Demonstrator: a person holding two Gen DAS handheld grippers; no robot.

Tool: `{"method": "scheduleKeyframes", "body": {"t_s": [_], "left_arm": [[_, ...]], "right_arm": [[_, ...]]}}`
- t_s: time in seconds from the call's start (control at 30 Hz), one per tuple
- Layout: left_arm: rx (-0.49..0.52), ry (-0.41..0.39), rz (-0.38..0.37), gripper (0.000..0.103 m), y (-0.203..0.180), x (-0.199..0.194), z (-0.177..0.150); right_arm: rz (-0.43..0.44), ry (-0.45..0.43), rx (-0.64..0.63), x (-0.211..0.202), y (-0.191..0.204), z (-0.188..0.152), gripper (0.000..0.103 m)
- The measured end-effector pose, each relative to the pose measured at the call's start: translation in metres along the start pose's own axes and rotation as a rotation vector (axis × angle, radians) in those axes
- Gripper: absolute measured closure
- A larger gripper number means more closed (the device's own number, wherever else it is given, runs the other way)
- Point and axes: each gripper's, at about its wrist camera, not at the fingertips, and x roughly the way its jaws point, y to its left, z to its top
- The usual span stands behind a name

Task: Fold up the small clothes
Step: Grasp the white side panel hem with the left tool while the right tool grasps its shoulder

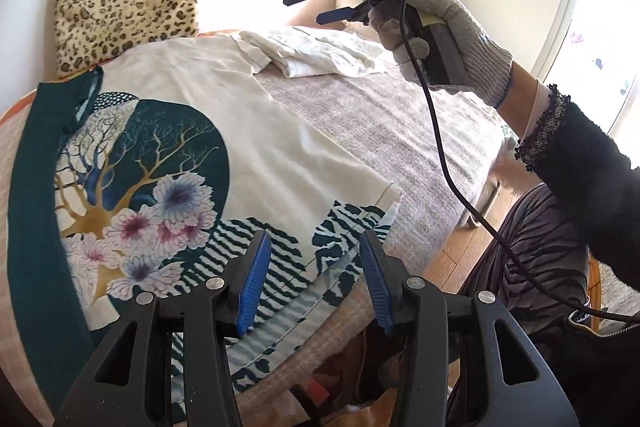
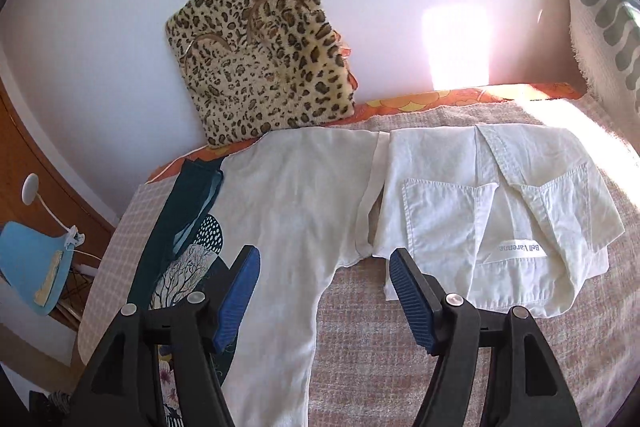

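**Mira:** Left wrist view first. What does the garment look like?

**Jon:** A printed top point(image 1: 224, 163) lies flat on the bed cover point(image 1: 380, 131). It is mostly cream, with dark teal down one side, a big teal disc holding a gold branching tree and pale flowers with pink and purple centres, and teal wavy stripes near the hem. The hem corner lies near the bed's edge.

**Mira:** Is anything else folded?

**Jon:** Yes, a white shirt point(image 2: 492, 215) sits folded further up the bed, collar and two chest pockets facing up, a label showing. One cream sleeve of the printed top point(image 2: 296, 211) reaches up just beside it. A leopard-print cushion point(image 2: 264, 55) leans against the wall behind both.

**Mira:** And the left gripper?

**Jon:** The left gripper point(image 1: 316, 279) hangs over the striped hem, blue pads spread apart with nothing between them. I cannot tell whether it touches the cloth.

**Mira:** The right one?

**Jon:** The right gripper point(image 1: 320, 3) is raised well above the bed in a gloved hand point(image 1: 444, 43), fingers pointing towards the cushion, a black cable point(image 1: 444, 163) trailing down from it. From its own camera the right gripper point(image 2: 324, 291) shows its blue pads wide apart, empty, above the gap between sleeve and white shirt.
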Motion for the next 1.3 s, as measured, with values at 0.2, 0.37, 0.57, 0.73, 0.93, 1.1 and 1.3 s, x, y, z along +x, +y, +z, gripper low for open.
{"method": "scheduleKeyframes", "body": {"t_s": [0.2, 0.37, 0.57, 0.73, 0.93, 1.1, 1.3], "left_arm": [[0.126, 0.034, 0.006, 0.053, -0.043, 0.036, 0.013], [0.239, 0.074, 0.042, 0.053, -0.068, 0.067, 0.017], [0.19, 0.135, 0.04, 0.053, -0.058, 0.097, 0.03], [0.126, 0.114, 0.021, 0.055, -0.047, 0.097, 0.03], [0.128, 0.081, 0.028, 0.086, -0.046, 0.1, 0.031], [0.044, 0.072, -0.004, 0.093, -0.035, 0.1, 0.034], [-0.012, 0.05, -0.024, 0.095, -0.031, 0.098, 0.031]], "right_arm": [[-0.002, -0.014, 0.045, -0.005, -0.041, 0.003, 0.032], [0.015, -0.003, 0.08, 0.0, -0.062, -0.004, 0.032], [0.035, -0.009, 0.06, 0.003, -0.064, -0.002, 0.032], [0.033, -0.006, -0.012, 0.014, -0.056, 0.024, 0.032], [0.041, 0.024, -0.053, 0.061, -0.051, 0.077, 0.032], [0.038, 0.065, -0.091, 0.116, -0.039, 0.117, 0.036], [0.047, 0.15, -0.197, 0.174, -0.026, 0.136, 0.042]]}}
